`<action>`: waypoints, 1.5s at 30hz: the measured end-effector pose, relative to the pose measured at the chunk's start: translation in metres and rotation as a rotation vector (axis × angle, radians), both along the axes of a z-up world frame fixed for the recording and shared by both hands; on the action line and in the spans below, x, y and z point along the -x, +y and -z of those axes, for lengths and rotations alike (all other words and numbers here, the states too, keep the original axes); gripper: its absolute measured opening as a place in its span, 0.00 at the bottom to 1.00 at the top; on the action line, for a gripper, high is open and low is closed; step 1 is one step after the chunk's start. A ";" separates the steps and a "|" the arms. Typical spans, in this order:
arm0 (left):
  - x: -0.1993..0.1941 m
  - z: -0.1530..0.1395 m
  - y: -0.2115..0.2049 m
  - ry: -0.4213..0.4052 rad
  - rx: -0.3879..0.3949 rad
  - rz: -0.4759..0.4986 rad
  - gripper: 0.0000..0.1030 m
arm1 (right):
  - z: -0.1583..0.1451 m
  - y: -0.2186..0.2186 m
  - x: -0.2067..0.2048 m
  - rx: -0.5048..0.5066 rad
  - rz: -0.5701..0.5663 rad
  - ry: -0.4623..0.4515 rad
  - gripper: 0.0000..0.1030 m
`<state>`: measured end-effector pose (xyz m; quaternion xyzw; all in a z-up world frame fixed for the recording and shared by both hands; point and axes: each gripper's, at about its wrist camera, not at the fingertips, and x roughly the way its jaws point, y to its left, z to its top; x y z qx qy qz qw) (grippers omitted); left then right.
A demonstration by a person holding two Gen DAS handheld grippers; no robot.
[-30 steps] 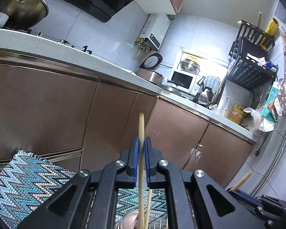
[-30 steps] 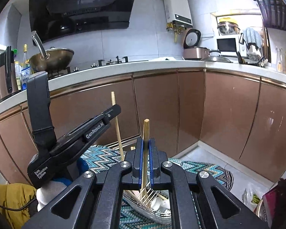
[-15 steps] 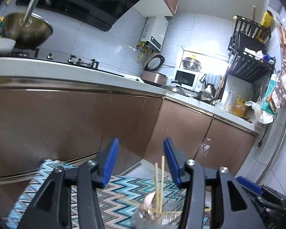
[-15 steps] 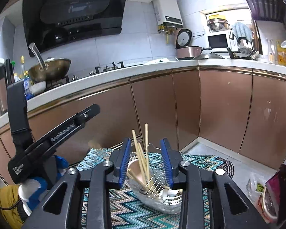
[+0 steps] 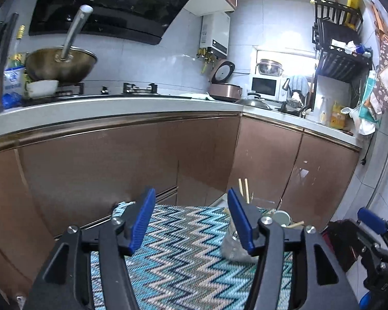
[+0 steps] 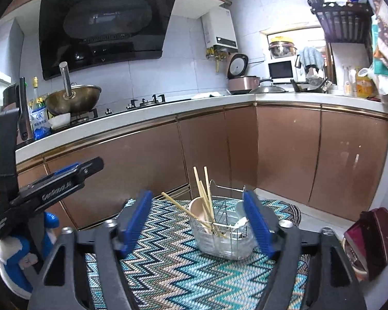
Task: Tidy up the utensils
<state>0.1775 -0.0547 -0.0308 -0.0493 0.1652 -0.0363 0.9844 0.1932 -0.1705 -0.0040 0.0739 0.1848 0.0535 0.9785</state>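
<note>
A clear utensil basket with a wire rack [image 6: 223,240] stands on the zigzag mat [image 6: 173,266]. Several wooden chopsticks [image 6: 207,193] stand in it, with a pink spoon [image 6: 196,208] and a white spoon [image 6: 241,221]. My right gripper [image 6: 198,222] is open and empty, drawn back in front of the basket. My left gripper [image 5: 191,221] is open and empty over the mat; the basket [image 5: 235,245] is partly hidden behind its right finger, with chopstick tips [image 5: 243,186] above. The left gripper also shows at left in the right wrist view [image 6: 51,188].
Brown cabinets [image 6: 284,149] under a white counter [image 6: 168,113] wrap around behind the mat. A wok [image 6: 73,100] sits on the stove. A dark red object [image 6: 367,240] lies at the right on the floor.
Both grippers opened and let go of their chopsticks, which now stand in the basket. Both grippers have drawn back and opened wider.
</note>
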 end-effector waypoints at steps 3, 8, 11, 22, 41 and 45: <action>0.026 -0.005 0.006 -0.006 -0.018 -0.021 0.56 | -0.006 0.007 0.021 0.022 0.029 -0.020 0.86; 0.071 -0.012 0.017 -0.035 -0.046 -0.058 0.62 | -0.014 0.015 0.055 0.053 0.074 -0.051 0.95; 0.095 -0.016 0.023 -0.047 -0.058 -0.074 0.67 | -0.018 0.017 0.073 0.057 0.104 -0.067 1.00; 0.146 -0.026 0.038 -0.075 -0.110 -0.136 0.70 | -0.027 0.031 0.124 0.110 0.147 -0.123 1.00; 0.168 -0.026 0.041 -0.109 -0.125 -0.176 0.71 | -0.023 0.036 0.149 0.101 0.150 -0.148 1.00; 0.172 -0.026 0.039 -0.103 -0.120 -0.158 0.71 | -0.021 0.033 0.154 0.098 0.158 -0.152 1.00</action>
